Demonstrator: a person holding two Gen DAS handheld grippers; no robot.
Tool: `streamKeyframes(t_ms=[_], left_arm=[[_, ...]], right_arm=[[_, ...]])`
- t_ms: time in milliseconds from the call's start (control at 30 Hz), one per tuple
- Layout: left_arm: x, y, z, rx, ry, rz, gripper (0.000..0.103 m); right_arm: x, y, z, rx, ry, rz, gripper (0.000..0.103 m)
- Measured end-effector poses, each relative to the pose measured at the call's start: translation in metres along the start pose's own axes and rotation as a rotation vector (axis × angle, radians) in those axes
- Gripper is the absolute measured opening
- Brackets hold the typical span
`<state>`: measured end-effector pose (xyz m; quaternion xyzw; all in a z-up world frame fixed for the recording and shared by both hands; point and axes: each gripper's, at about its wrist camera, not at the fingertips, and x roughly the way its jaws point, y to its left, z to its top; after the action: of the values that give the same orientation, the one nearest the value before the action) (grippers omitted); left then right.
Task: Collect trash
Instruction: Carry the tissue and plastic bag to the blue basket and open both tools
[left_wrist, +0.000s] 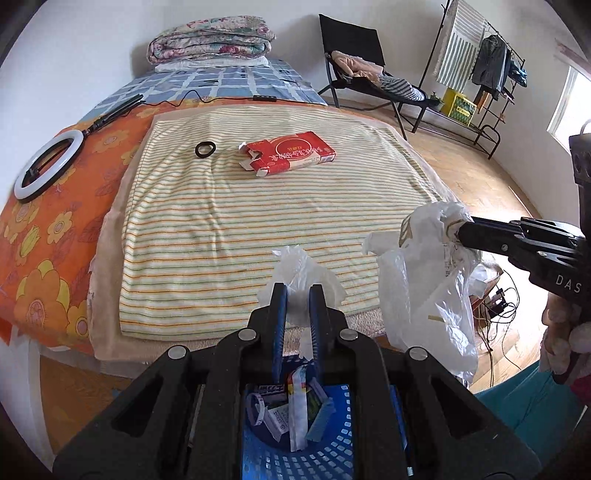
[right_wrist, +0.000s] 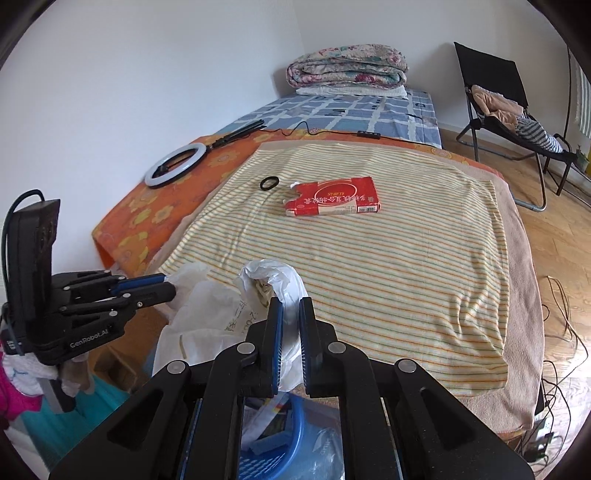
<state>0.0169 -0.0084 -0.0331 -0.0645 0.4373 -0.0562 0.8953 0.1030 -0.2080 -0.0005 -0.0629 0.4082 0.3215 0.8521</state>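
A white plastic bag (left_wrist: 424, 280) hangs between both grippers over a blue trash basket (left_wrist: 332, 443) that holds wrappers. My left gripper (left_wrist: 298, 288) is shut on one bag handle. My right gripper (right_wrist: 290, 302) is shut on the other handle (right_wrist: 275, 275); it also shows at the right of the left wrist view (left_wrist: 461, 229). The left gripper (right_wrist: 168, 284) shows at the left of the right wrist view. A torn red carton (left_wrist: 291, 153) (right_wrist: 332, 201) lies on the striped blanket (left_wrist: 258, 221), far ahead of both grippers.
A black ring (left_wrist: 205, 148) lies left of the carton. A ring light (left_wrist: 48, 164) rests on the orange sheet at left. A folded quilt (left_wrist: 210, 42) sits at the bed's far end. A black chair (left_wrist: 362, 74), a clothes rack (left_wrist: 476, 74) and floor cables (right_wrist: 561, 332) are on the right.
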Motion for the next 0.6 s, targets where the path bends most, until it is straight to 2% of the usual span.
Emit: streamKeyframes(t_ms=[233, 600], left_arm=[[0.01, 0.001, -0.023, -0.001, 0.047, 0.004, 0.011], [0.028, 0.011, -0.05, -0.02, 0.136, -0.008, 0.011]], right_arm=[[0.011, 0.015, -0.044, -0.04, 0.072, 0.014, 0.007], [0.035, 0.022, -0.075, -0.043, 0.155, 0.048, 0.007]])
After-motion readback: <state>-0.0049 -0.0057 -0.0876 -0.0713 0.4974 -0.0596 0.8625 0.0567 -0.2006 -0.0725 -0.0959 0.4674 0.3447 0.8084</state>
